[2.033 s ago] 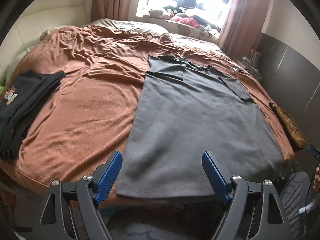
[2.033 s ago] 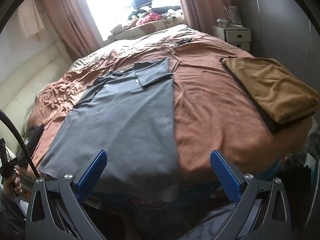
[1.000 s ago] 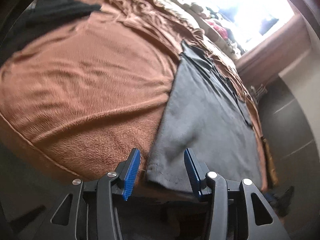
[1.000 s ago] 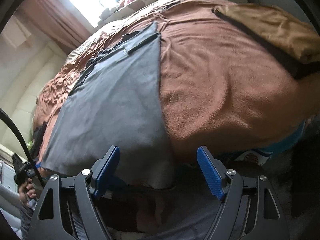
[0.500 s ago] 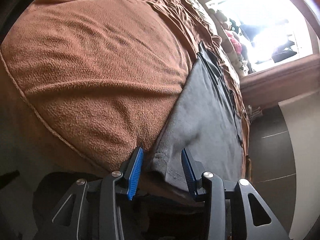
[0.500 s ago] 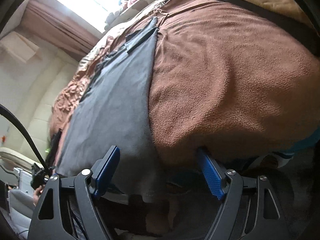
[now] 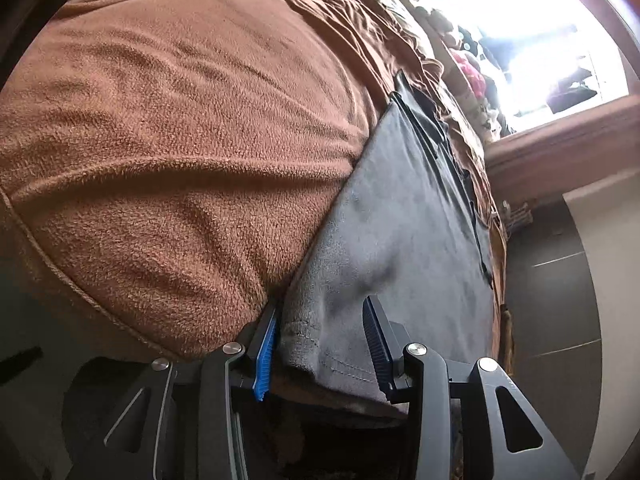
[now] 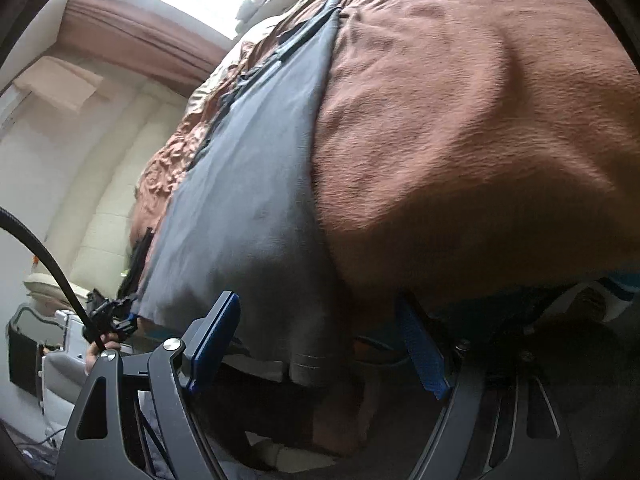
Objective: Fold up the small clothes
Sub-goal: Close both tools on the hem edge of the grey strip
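A dark grey T-shirt (image 7: 404,220) lies flat on the brown bedspread (image 7: 180,132), its hem hanging over the near bed edge. My left gripper (image 7: 322,344) is partly closed around the shirt's bottom left hem corner, with a gap still between the blue pads and the cloth bunched in between. In the right wrist view the same shirt (image 8: 248,184) runs away from me. My right gripper (image 8: 316,344) is wide open, straddling the shirt's bottom right hem corner at the bed edge.
The brown bedspread (image 8: 460,120) covers the whole bed. A bright window (image 7: 532,40) with soft toys on the sill is at the far end. A dark wall (image 7: 552,300) stands on the right. A hand holding the other gripper and a black cable (image 8: 52,272) show at left.
Both grippers have dropped low to the bed's near edge. The left jaws have narrowed around the shirt's hem corner. The right jaws have stayed wide and moved onto the other hem corner.
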`<move>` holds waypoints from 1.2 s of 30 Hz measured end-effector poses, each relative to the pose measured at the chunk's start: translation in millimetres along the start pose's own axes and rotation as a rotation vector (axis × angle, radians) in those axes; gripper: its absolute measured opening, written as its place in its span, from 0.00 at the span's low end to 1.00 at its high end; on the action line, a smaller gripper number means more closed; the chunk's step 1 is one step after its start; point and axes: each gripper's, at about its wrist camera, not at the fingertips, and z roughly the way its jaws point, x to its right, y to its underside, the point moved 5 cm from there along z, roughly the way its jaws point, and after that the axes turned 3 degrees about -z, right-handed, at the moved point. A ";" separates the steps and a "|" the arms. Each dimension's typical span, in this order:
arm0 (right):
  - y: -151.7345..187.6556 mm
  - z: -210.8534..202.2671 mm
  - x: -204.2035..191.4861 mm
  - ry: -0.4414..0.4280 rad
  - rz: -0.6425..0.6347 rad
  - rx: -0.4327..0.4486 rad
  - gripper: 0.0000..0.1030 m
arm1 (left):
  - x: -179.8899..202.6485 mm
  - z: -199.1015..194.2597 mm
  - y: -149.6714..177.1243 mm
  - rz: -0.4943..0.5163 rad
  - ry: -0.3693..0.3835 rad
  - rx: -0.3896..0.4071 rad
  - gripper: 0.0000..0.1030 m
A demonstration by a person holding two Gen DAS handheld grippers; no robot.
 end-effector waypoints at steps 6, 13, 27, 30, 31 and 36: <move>-4.7 -16.5 -5.0 -0.178 0.032 0.068 0.74 | -10.8 -10.1 6.7 -0.064 0.059 0.025 0.37; -4.1 -20.5 -9.5 -0.272 0.034 0.089 0.74 | -14.1 -15.2 10.7 -0.084 0.095 0.031 0.37; 4.0 -7.2 22.2 -0.100 0.179 0.050 0.37 | -16.5 -22.4 21.5 -0.080 0.090 0.048 0.36; 11.0 -11.2 26.4 -0.122 0.186 0.041 0.19 | -16.8 -23.9 22.9 -0.084 0.096 0.050 0.35; 14.7 -8.8 24.8 -0.136 0.182 0.041 0.15 | -18.2 -25.8 24.9 -0.089 0.099 0.051 0.35; 16.0 -35.3 27.4 -0.188 0.193 0.066 0.03 | -22.2 -31.7 28.0 -0.110 0.113 0.059 0.35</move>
